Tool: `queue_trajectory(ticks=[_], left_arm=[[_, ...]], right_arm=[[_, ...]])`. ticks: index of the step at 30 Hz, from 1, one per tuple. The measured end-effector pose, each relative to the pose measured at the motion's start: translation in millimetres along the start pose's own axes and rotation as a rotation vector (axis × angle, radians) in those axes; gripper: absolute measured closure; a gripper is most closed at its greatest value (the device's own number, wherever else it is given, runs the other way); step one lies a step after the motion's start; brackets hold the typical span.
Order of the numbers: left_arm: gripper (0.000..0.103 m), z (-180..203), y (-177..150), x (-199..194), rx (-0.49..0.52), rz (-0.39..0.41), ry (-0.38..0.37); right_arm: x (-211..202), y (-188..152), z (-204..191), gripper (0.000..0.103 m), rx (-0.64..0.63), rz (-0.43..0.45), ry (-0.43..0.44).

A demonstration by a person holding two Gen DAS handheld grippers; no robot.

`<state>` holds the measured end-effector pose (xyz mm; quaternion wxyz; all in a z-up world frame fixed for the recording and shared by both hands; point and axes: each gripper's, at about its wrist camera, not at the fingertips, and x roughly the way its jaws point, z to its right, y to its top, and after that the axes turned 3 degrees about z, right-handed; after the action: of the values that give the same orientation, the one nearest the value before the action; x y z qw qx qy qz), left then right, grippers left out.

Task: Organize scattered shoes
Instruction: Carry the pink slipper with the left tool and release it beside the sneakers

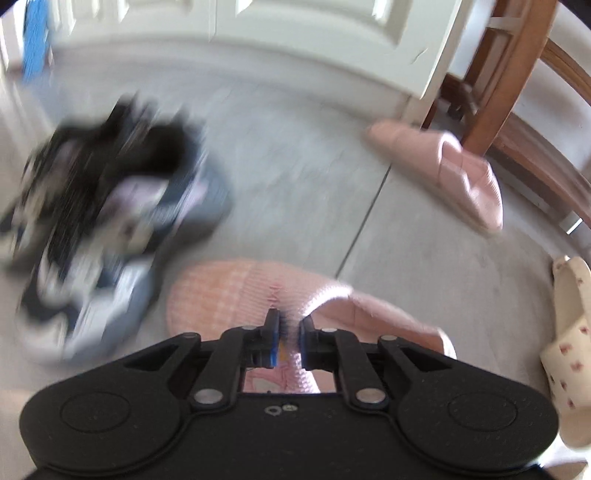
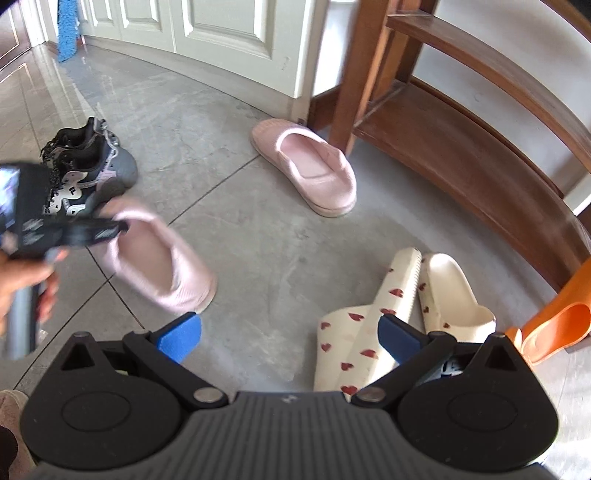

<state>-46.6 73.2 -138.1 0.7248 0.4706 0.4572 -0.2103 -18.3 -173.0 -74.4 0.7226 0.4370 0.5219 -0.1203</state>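
Shoes lie scattered on a grey tile floor [image 2: 236, 229] in front of a white door [image 2: 221, 33] and a wooden rack [image 2: 461, 155]. The left gripper [image 1: 289, 332] has its jaws drawn narrow, pinching the rim of a pink slipper [image 1: 229, 291]; the slipper's toe points ahead and slightly left of the jaws. From the right wrist view that same slipper [image 2: 162, 258] hangs tilted off the floor, held by the left gripper [image 2: 118, 229] in the person's left hand [image 2: 22, 284]. The right gripper [image 2: 290, 334] hangs above the floor with its jaws spread wide and nothing between them. Ahead of the right gripper, near the rack's leg, a second pink slipper [image 2: 314, 170] lies flat on the tiles. Just ahead and to the right of its jaws lie two cream sandals [image 2: 399, 306] printed with red hearts, touching each other, one on its side. To the far left of the right gripper sits a pair of black sneakers [image 2: 85, 166], blurred in the left wrist view. An orange object [image 2: 550, 328] shows at the right edge, and a blue cloth [image 2: 68, 26] hangs far ahead on the left.
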Motion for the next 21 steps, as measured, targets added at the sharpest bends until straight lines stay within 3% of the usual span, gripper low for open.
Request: queue_trajectory(ticks=[3, 7, 9, 13, 16, 21], left_arm=[[0.081, 4, -14, -8, 0.091, -0.102, -0.146], [0.077, 8, -19, -29, 0.277, -0.085, -0.251], [0.076, -2, -13, -41, 0.347, -0.043, -0.28], [0.055, -28, 4, -48, 0.488, 0.028, -0.33], [0.047, -37, 8, -42, 0.632, 0.037, -0.362], [0.046, -33, 3, -13, 0.835, -0.074, -0.379]], right_arm=[[1, 2, -4, 0.0, -0.017, 0.008, 0.008], [1, 8, -8, 0.0, -0.023, 0.029, 0.007], [3, 11, -9, 0.0, -0.022, 0.036, 0.011], [6, 13, -17, 0.0, -0.046, 0.031, 0.014], [9, 11, -24, 0.0, -0.071, 0.023, 0.013], [5, 10, -30, 0.0, -0.103, 0.025, -0.002]])
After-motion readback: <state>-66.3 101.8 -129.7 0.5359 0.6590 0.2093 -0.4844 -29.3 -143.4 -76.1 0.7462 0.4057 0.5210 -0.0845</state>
